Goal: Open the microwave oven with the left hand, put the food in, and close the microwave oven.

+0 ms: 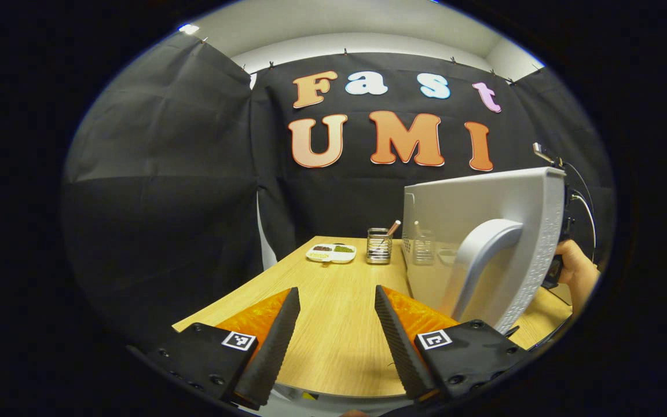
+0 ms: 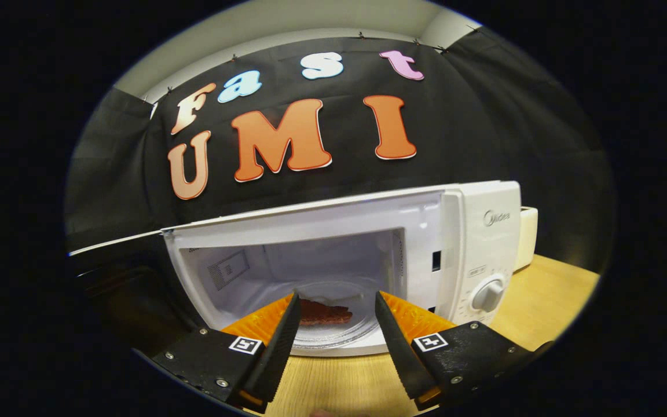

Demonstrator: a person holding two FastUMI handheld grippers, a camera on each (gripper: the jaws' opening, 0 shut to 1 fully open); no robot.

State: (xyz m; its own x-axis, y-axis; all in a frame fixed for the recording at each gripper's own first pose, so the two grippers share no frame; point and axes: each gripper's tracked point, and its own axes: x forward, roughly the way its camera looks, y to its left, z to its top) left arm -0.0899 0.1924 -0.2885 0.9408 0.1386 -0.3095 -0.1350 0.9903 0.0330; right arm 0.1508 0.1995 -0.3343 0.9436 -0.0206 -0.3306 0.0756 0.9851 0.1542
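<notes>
Food (image 2: 325, 313) inside open microwave (image 2: 478, 243)

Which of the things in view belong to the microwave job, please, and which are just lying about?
Job:
microwave oven
its open door
food on the glass turntable
left gripper
right gripper

Lying about:
divided dish
metal utensil holder
white box behind the oven
</notes>
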